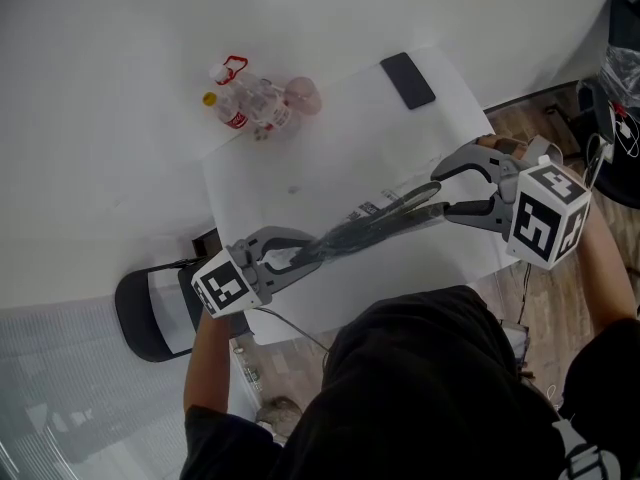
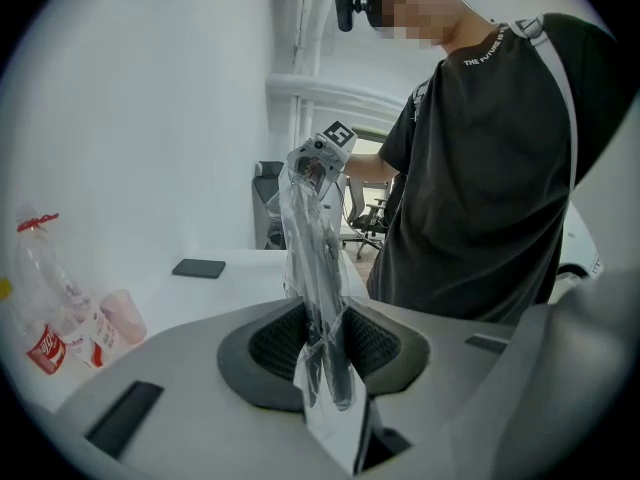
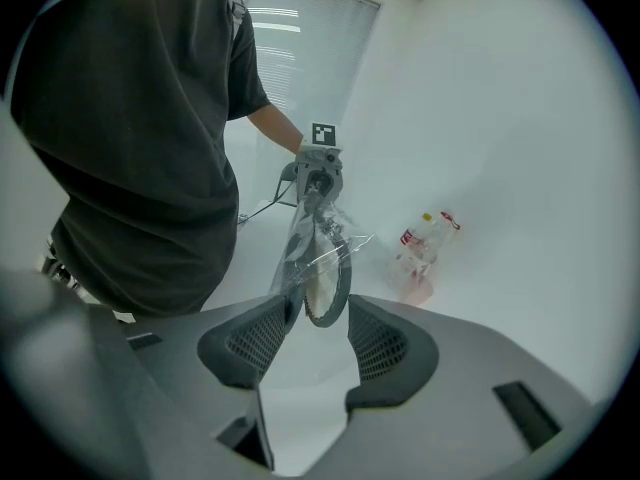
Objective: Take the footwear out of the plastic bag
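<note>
A dark slipper (image 1: 380, 218) in a clear plastic bag (image 1: 398, 194) hangs stretched in the air between my two grippers, above the white table (image 1: 290, 173). My left gripper (image 1: 305, 255) is shut on the near end of the bag (image 2: 310, 258), pinching plastic and slipper together between its pads (image 2: 375, 343). My right gripper (image 1: 442, 192) stands open. The slipper's other end (image 3: 322, 278) sits loose in the wide gap between its jaws, and a fold of plastic brushes the left pad (image 3: 262, 336). In the right gripper view, the left gripper (image 3: 318, 173) holds the far end.
Clear plastic bottles (image 1: 245, 103) and a pink cup (image 1: 303, 95) lie at the table's far left. A black phone (image 1: 407, 79) rests at the far right corner. A black chair (image 1: 150, 313) stands left of the table, and cables (image 1: 610, 128) lie at the right.
</note>
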`<state>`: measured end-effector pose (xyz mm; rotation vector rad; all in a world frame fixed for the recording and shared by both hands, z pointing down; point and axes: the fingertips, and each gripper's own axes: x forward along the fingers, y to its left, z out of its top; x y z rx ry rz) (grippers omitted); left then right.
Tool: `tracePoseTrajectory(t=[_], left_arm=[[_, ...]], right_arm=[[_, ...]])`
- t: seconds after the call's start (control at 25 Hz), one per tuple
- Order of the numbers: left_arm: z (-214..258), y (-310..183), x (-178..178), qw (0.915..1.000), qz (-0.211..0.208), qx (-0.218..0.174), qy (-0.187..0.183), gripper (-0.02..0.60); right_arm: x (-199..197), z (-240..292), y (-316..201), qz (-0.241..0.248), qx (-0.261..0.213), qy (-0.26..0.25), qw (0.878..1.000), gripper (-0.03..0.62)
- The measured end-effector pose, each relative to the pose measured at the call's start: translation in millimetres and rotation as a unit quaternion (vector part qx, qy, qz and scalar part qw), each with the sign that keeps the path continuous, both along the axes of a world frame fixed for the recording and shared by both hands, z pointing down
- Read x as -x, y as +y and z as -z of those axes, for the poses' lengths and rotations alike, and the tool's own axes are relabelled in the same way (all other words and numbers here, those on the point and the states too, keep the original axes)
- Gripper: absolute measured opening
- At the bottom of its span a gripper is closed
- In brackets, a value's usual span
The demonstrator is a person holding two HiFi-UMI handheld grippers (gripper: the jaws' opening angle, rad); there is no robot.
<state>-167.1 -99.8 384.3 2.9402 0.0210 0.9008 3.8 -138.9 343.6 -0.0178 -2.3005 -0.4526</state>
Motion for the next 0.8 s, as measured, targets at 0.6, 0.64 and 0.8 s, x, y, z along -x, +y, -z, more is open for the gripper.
tracePoseTrajectory(t=[0.6, 0.64, 0.8], left_arm=[[14.2, -5.8, -1.2, 0.9994, 0.028, -0.009, 0.017, 0.114], [18.6, -8.0, -3.8, 0.9991, 0.033, -0.005, 0.027, 0.114], [27.6, -9.5, -6.0, 0.9983, 0.039, -0.003, 0.042, 0.112]], right_arm=[[14.5, -16.2, 17.2, 0.037, -0.015, 0.058, 0.998, 0.193], [15.0, -21.0, 18.1, 0.038, -0.017, 0.067, 0.997, 0.193], [14.9, -30.7, 15.0, 0.025, -0.032, 0.072, 0.997, 0.175]])
